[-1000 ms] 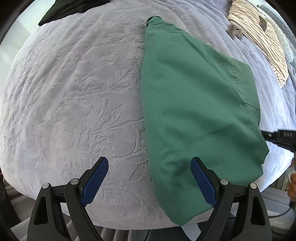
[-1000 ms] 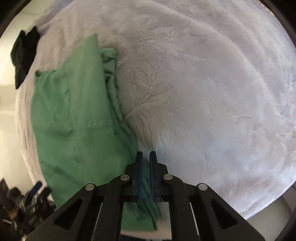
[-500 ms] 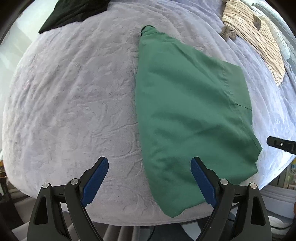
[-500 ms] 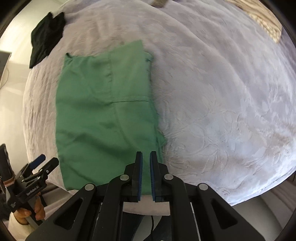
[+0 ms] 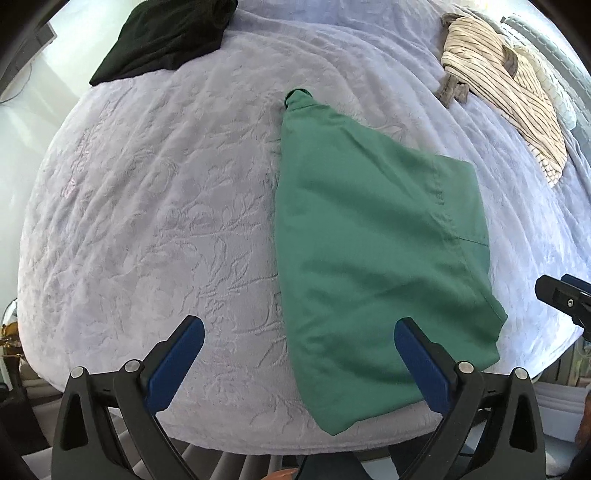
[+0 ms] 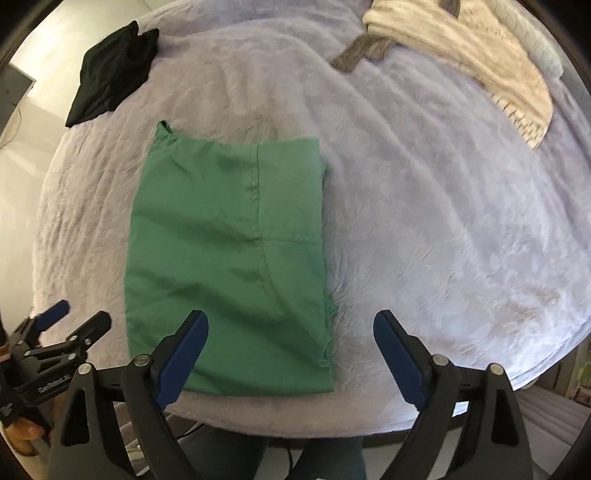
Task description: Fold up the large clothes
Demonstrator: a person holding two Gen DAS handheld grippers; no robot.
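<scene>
**Both grippers spread above the folded green garment**

Your right gripper (image 6: 291, 350) has just sprung wide, pinching nothing; your left gripper (image 5: 299, 358) also gapes empty. Beneath them the folded green garment (image 6: 229, 258) lies flat near the edge of the lavender bed (image 6: 443, 221). Black clothing (image 5: 166, 33) and a striped top (image 5: 506, 92) lie beyond.

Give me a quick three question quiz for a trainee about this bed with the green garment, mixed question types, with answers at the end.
1. True or false: the right tool is clamped on the green garment.
2. Which garment lies at the bed's far left corner: A) black garment, B) striped garment, C) a red towel?
3. Fill in: the green garment rests on the lavender ___.

Key: 1 false, both tools stand open; 2 A; 3 bedspread.
</scene>
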